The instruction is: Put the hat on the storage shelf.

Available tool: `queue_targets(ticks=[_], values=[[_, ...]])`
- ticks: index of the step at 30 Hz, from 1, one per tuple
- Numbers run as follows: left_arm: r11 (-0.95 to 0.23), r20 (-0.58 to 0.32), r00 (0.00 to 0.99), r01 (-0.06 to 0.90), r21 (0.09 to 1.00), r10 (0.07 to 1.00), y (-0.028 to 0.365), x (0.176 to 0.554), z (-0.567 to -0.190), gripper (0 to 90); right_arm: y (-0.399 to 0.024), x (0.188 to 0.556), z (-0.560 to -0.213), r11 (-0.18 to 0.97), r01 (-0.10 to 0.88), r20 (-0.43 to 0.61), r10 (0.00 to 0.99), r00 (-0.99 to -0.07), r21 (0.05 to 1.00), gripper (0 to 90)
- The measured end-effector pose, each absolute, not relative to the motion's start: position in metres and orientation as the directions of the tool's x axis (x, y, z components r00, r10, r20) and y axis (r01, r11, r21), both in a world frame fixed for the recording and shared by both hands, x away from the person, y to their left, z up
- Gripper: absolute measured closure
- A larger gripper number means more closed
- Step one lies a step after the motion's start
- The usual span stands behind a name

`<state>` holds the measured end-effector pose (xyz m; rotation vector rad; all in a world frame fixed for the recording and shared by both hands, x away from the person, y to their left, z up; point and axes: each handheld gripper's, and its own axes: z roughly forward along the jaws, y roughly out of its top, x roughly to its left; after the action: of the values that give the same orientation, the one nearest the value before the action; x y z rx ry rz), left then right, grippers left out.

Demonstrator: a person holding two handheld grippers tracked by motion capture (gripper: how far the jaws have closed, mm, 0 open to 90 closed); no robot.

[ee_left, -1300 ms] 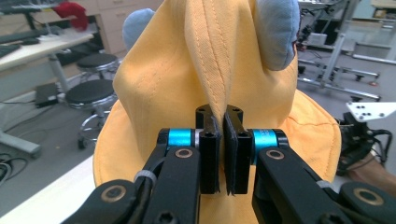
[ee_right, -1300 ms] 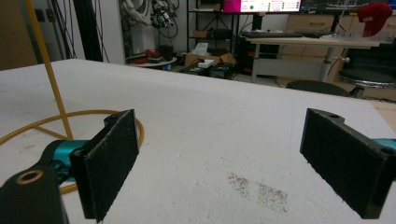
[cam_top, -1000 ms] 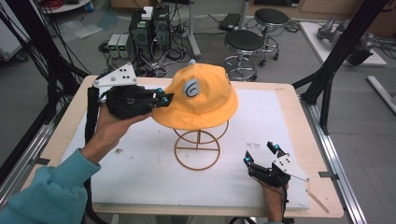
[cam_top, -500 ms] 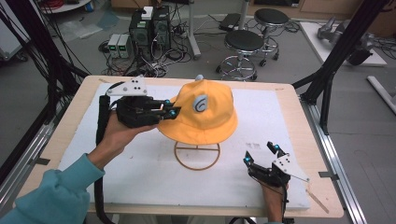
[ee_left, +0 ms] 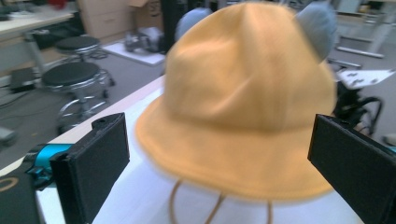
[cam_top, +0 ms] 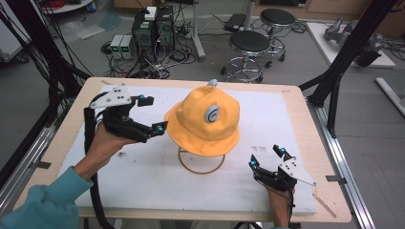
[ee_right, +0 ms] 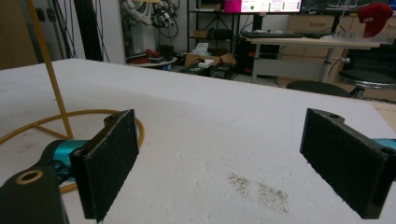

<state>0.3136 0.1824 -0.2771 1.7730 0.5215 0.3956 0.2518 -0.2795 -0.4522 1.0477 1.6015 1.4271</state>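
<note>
Now, hat (cam_top: pixel 203 121) on stand, beside spread left tongs (cam_top: pixel 152 114)

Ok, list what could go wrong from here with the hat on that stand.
1. The left gripper, jaws just opened and empty, sits close to the yellow hat's brim; pulling back carelessly could snag it.
2. The hat hangs over a thin wire stand, so a nudge might tip both.
3. The right gripper rests open near the stand's base ring.

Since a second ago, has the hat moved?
Yes. The hat has dropped onto the wire stand, its brim nearer the base ring; the left gripper has just opened.
</note>
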Motion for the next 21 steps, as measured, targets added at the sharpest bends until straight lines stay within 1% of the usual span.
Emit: queue_targets(ticks=[2,11,13,15,17,21], values=[[-0.231,0.042,0.823,0.11,0.967,0.567,0.198,0.309,-0.287,5.8,-0.28,0.252,-0.452,0.052,0.099,-0.008,0.919,-0.395,0.994,10.4],[-0.191,0.081,0.719,0.073,0.979,0.69,0.271,0.288,-0.345,5.8,-0.28,0.252,-0.452,0.047,0.105,-0.002,0.92,-0.391,0.993,10.4],[-0.191,0.081,0.696,0.082,0.978,0.713,0.282,0.283,-0.36,5.8,-0.28,0.252,-0.452,0.046,0.107,-0.001,0.92,-0.391,0.993,10.4],[-0.202,0.103,0.671,0.071,0.977,0.735,0.291,0.277,-0.377,5.8,-0.28,0.252,-0.452,0.045,0.108,0.001,0.92,-0.391,0.993,10.4],[-0.192,0.094,0.651,0.081,0.978,0.753,0.298,0.271,-0.392,5.9,-0.28,0.252,-0.452,0.046,0.107,0.0,0.921,-0.39,0.993,10.4],[-0.177,0.048,0.625,0.146,0.973,0.779,0.309,0.266,-0.418,5.9,-0.28,0.252,-0.452,0.05,0.099,-0.007,0.921,-0.389,0.994,10.4]])
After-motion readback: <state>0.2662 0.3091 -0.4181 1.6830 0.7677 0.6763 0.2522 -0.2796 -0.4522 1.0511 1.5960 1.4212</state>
